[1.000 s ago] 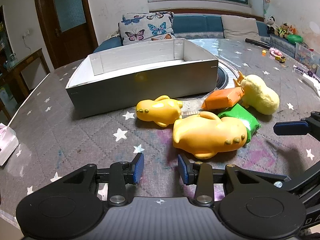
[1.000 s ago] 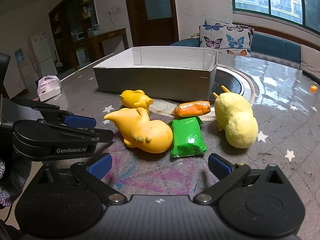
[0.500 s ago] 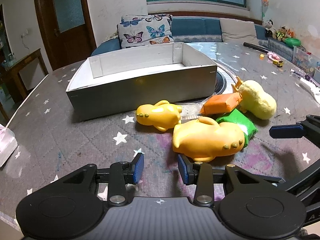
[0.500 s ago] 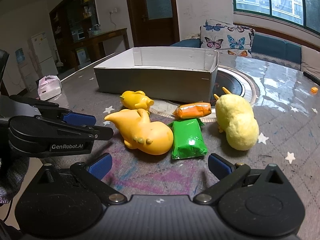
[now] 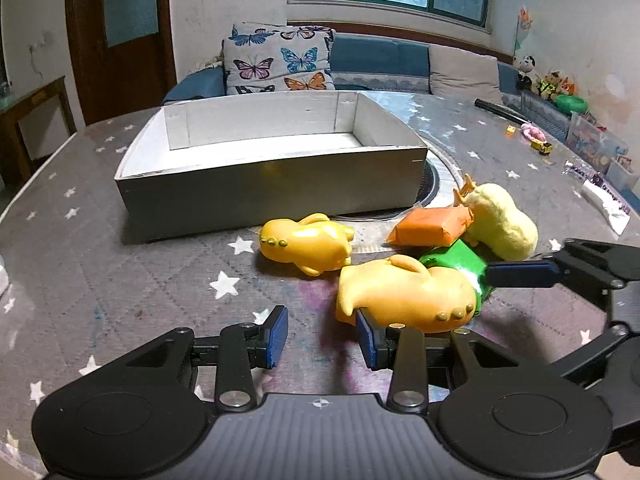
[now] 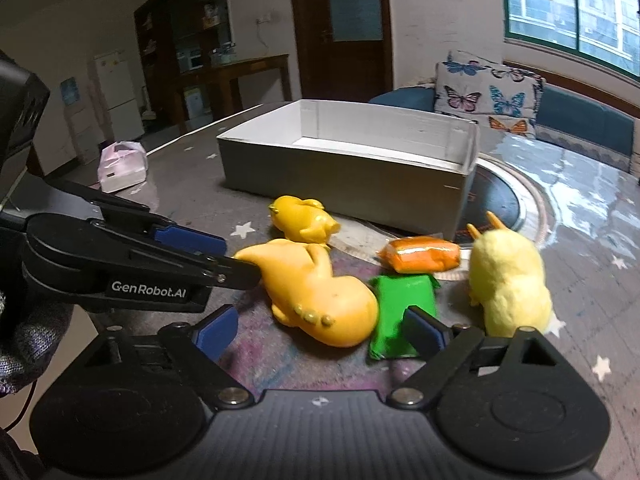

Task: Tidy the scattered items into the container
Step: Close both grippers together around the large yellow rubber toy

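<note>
On the star-patterned table, just in front of the empty white box, five things lie in a loose cluster: a small yellow rubber toy nearest the box wall, a larger orange-yellow rubber toy in front of it, a green packet touching the larger toy's side, an orange packet behind the green one, and a fuzzy yellow plush to the right (its two orange points face the box). The left gripper sits low at the larger toy's narrow end, jaws apart, with one blue pad touching or just beside that end; nothing lies between the pads. The right gripper has its jaws spread wide, the larger toy's rounded end and part of the green packet lying between them, one pad over the packet. Neither holds anything. A pink-white bundle rests well apart at the table's edge.
</note>
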`<state>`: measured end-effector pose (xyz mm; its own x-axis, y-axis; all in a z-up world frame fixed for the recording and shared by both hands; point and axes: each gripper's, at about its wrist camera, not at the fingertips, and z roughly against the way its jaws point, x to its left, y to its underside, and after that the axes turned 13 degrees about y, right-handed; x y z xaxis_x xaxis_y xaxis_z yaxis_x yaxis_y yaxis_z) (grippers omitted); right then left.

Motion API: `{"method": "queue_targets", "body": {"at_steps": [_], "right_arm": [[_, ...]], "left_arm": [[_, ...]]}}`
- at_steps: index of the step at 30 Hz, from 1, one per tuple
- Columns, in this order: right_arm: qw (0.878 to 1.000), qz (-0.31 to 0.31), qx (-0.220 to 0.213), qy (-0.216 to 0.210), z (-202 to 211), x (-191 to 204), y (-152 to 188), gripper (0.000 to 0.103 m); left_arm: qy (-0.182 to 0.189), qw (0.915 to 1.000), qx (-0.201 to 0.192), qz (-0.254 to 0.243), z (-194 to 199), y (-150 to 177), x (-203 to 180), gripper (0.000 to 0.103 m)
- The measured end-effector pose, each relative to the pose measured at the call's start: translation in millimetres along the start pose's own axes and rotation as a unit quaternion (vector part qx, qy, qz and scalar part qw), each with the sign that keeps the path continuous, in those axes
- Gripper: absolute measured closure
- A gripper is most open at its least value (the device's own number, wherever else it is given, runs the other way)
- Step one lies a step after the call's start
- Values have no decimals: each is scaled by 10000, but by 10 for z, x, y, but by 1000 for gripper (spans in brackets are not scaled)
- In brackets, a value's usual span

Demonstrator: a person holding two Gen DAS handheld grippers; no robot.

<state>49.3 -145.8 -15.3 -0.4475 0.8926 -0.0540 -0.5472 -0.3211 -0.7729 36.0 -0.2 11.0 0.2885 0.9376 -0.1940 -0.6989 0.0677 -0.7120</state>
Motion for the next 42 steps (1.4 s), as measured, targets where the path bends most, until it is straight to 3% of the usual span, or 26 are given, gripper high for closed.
{"method": "queue_targets", "body": {"at_steps": [9,18,27,38,42], "right_arm": [[9991,321,21,-267,4,135,-33,17],[9988,439,-41,-207,-19,205,-85,22],[9973,724,23,-144,-196,254,-182,37],[9964,820,51,-228,-218,282,-209,46],[9965,785,43,-276,-191,278,-213,60]], "left_arm": [[217,9996,-43,168,-13,-61,118,65],[834,9950,-82,551,-31,-142,254,64],[1441,9840,-129,1036,-89,-190,450,64],[1614,9802,-125,1140,-135,-221,532,63],[1530,9819,-147,1103,-88,-236,513,68]]}}
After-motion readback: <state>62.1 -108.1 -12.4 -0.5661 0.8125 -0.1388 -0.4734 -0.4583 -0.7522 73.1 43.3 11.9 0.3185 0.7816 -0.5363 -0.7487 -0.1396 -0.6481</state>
